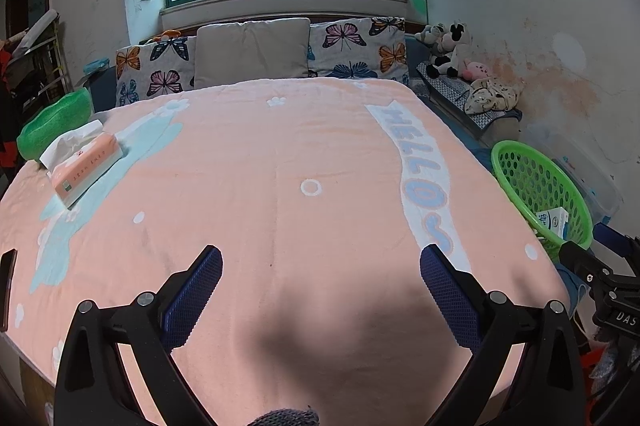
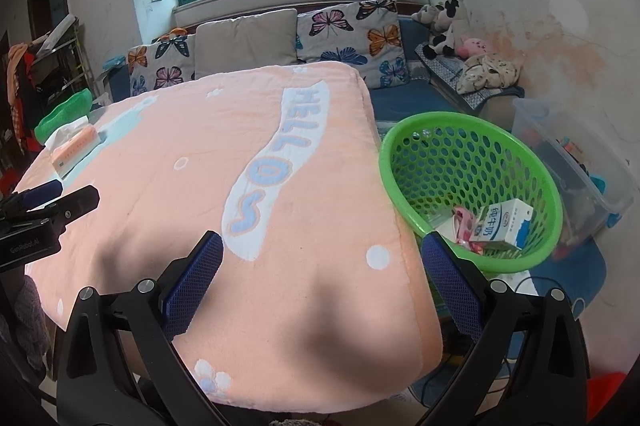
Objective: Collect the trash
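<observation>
Both your grippers are spread apart and hold nothing: left gripper [image 1: 320, 262] hovers over the middle of the table [image 1: 280, 226], right gripper [image 2: 322, 250] over its right edge, next to the green basket [image 2: 400, 161].

Trash already collected sits in that basket, beside the table on the right: a milk carton [image 2: 502, 224] lying on its side and a pink wrapper [image 2: 464, 222] touching it. No loose trash shows on the pink cloth; looks like the task is about finished.

If you handle them again: the carton is probably light, with stiff but crushable walls, so pinch it gently across the flat faces. The wrapper looks thin, crinkly and slippery; take a bunched edge.

Tissue pack [image 1: 86, 165] sits at the far left of the table, soft; it is probably not trash. A dark phone [image 1: 7, 286] lies at the left edge.

Writing: "HELLO" on the cloth band [image 1: 416, 161]; blue Chinese characters on the carton; "GenRobot.AI" on the left gripper's body in the right view; "DAS" on the right gripper's body in the left view. Tissue pack print is too small to read.
</observation>
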The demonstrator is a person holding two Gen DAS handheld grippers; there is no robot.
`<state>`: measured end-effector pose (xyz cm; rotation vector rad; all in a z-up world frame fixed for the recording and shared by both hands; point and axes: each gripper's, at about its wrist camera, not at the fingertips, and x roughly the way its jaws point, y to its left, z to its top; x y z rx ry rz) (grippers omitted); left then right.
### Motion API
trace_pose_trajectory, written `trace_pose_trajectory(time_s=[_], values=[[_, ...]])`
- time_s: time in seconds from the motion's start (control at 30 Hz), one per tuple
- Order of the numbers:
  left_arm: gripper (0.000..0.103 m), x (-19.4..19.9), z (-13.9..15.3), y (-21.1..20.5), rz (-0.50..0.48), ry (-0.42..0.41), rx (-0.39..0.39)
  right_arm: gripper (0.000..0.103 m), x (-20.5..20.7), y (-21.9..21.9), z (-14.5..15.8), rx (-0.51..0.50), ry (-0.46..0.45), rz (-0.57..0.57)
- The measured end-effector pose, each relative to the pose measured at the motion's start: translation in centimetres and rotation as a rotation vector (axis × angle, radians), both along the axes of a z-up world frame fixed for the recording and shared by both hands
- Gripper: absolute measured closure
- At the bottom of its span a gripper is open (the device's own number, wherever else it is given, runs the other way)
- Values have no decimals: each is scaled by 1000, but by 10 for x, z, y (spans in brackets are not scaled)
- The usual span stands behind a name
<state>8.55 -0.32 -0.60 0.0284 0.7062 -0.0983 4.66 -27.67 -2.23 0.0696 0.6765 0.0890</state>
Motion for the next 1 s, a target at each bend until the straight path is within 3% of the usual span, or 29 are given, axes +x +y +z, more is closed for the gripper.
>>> trace_pose_trajectory(time_s=[1.0], values=[[7, -3, -2, -4, 12, -5, -2, 4, 1, 2, 1, 0, 4, 2]])
